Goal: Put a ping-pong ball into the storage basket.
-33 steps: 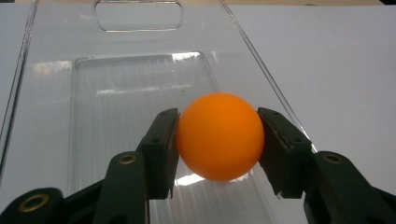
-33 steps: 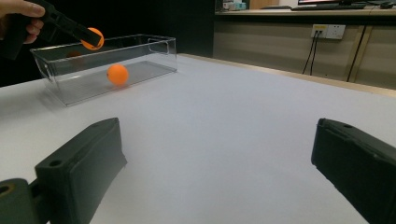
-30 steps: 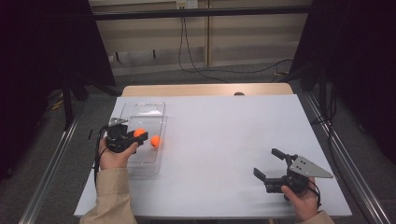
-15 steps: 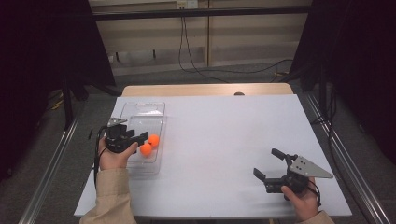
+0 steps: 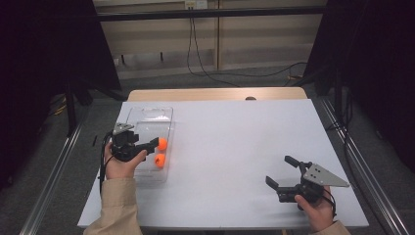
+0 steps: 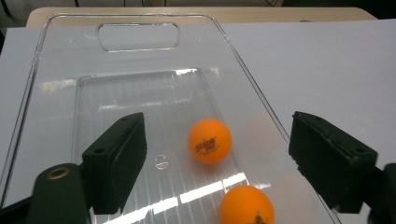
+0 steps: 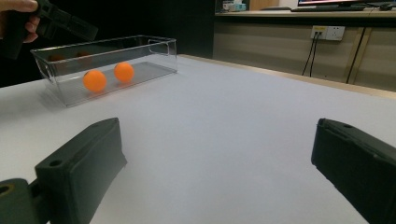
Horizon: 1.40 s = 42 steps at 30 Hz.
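Observation:
A clear plastic bin (image 5: 147, 113) stands at the table's left, with two orange balls (image 5: 162, 143) (image 5: 159, 160) lying loose on its floor by the right wall. My left gripper (image 5: 147, 147) hovers over the bin's near half, open, nothing between its jaws. In the left gripper view the balls (image 6: 209, 140) (image 6: 246, 206) lie on the bin's floor (image 6: 140, 93) below the spread jaws of the left gripper (image 6: 217, 125). My right gripper (image 5: 280, 171) is low over the near right of the table, open and empty. The right gripper view shows the right gripper (image 7: 215, 140) open, with the bin (image 7: 154, 51) and both balls (image 7: 95, 80) (image 7: 123, 72) farther off.
A white table top (image 5: 235, 147) spreads between the two hands. A wooden strip (image 5: 215, 94) runs along its far edge. Metal rails (image 5: 54, 176) flank the table, and cables (image 5: 210, 73) lie on the floor behind it.
A second ago an orange ball sat at my left gripper's jaws. It has dropped into the bin and rolled toward the near end, beside the other ball. The right gripper has stayed put.

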Tool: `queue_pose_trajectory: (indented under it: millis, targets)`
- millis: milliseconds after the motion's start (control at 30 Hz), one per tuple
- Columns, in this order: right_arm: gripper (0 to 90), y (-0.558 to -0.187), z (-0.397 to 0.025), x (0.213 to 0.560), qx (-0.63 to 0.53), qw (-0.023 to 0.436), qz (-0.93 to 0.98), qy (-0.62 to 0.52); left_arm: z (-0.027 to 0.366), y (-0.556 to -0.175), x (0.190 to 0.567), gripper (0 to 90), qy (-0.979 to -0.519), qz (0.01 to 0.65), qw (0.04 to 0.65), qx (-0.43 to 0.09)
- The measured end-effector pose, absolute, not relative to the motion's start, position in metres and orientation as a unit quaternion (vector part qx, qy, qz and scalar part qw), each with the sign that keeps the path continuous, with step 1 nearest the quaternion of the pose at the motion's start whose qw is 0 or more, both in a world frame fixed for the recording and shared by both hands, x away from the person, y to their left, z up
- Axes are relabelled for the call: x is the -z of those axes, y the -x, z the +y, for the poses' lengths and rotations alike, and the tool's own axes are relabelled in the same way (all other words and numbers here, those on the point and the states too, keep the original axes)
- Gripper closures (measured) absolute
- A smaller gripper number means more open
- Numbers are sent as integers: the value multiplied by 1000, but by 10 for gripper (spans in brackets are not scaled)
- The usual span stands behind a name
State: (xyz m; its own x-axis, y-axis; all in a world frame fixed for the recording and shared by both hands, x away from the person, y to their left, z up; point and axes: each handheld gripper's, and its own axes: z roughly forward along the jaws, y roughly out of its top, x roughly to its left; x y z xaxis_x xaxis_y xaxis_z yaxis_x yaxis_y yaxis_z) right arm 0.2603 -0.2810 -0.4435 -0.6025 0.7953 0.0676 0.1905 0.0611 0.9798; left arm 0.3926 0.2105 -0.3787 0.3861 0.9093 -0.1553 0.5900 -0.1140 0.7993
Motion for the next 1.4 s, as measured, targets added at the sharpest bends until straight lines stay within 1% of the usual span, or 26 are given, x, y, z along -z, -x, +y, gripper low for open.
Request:
queue_pose_trajectory:
  millis: [133, 400, 833, 1067, 1167, 1400]
  targets:
    - [18, -260, -279, 443, -582, 258, 682, -360, 210, -390, 377, 144, -720, 513, 424, -199]
    - [18, -261, -278, 443, -582, 258, 682, -361, 205, -386, 374, 105, -723, 492, 442, -201]
    - [18, -261, -279, 444, -581, 258, 682, -361, 209, -376, 375, 81, -705, 488, 473, -202]
    - [18, -261, -279, 443, -580, 259, 682, -362, 209, -367, 377, 75, -709, 473, 479, -211]
    - [18, -261, -279, 444, -581, 259, 682, -361, 209, -364, 380, 71, -709, 469, 486, -205]
    - [18, -261, -278, 444, -581, 258, 682, -361, 209, -357, 384, 68, -712, 456, 488, -217]
